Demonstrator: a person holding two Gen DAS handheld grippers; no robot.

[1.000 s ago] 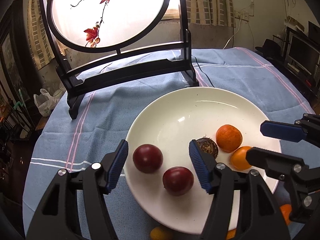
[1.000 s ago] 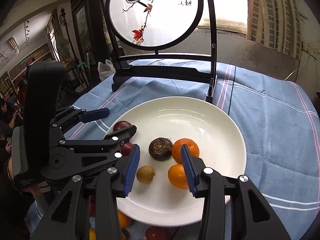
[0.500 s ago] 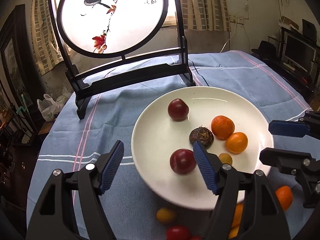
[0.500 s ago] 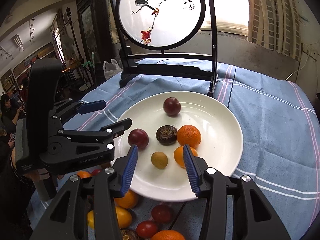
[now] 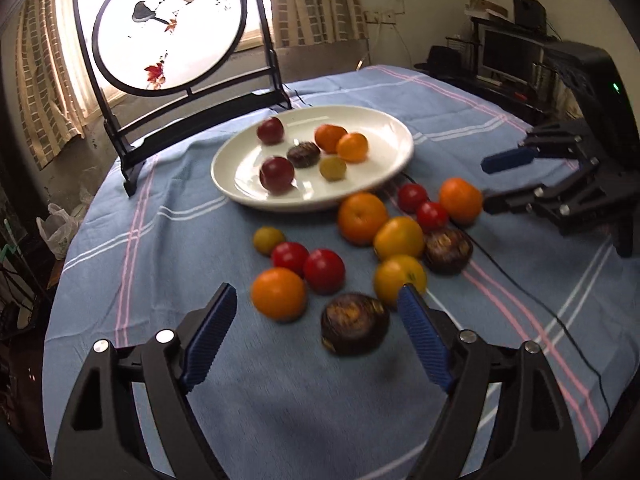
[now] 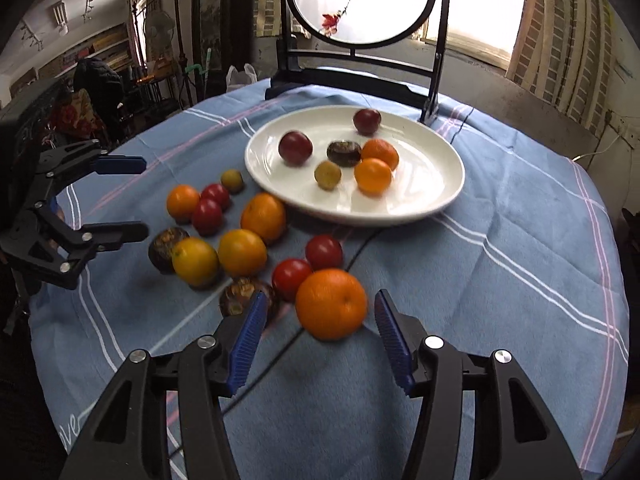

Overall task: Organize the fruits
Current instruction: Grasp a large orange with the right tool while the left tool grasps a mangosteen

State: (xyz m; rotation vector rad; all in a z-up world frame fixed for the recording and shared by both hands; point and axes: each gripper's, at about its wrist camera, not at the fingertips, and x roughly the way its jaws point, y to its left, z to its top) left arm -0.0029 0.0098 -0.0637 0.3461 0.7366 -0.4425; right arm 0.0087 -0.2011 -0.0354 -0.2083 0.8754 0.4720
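Left wrist view: the left gripper (image 5: 316,334) hangs over the loose fruit on the blue striped cloth (image 5: 168,232) of the desk, its jaws apart and opening, with nothing pressed between the pads; a dark brown fruit (image 5: 354,324) and an orange (image 5: 279,293) lie on the cloth just ahead of them.

The white plate (image 5: 384,128) holds six fruits: two dark red ones (image 5: 276,174), two small oranges (image 5: 352,147), one brown fruit (image 5: 304,154) and one small yellow-green fruit (image 5: 333,168).

On the cloth in front of the plate I count twelve loose fruits: four red tomatoes (image 5: 324,270), three oranges, two yellow-orange citrus (image 5: 399,238), two dark brown fruits and one small yellow-green fruit (image 5: 269,239). They lie in a close cluster, several touching.

Right wrist view: the right gripper (image 6: 318,332) points down at a large orange (image 6: 331,303) lying just ahead of its blue pads; its jaws are apart and opening and do not touch the fruit.

Behind the plate stands a round screen (image 6: 362,0) in a black frame, painted with birds and red leaves. Some dark writing on it is too blurred to read. White lettering at the cloth's near edge in the right wrist view shows only in part.
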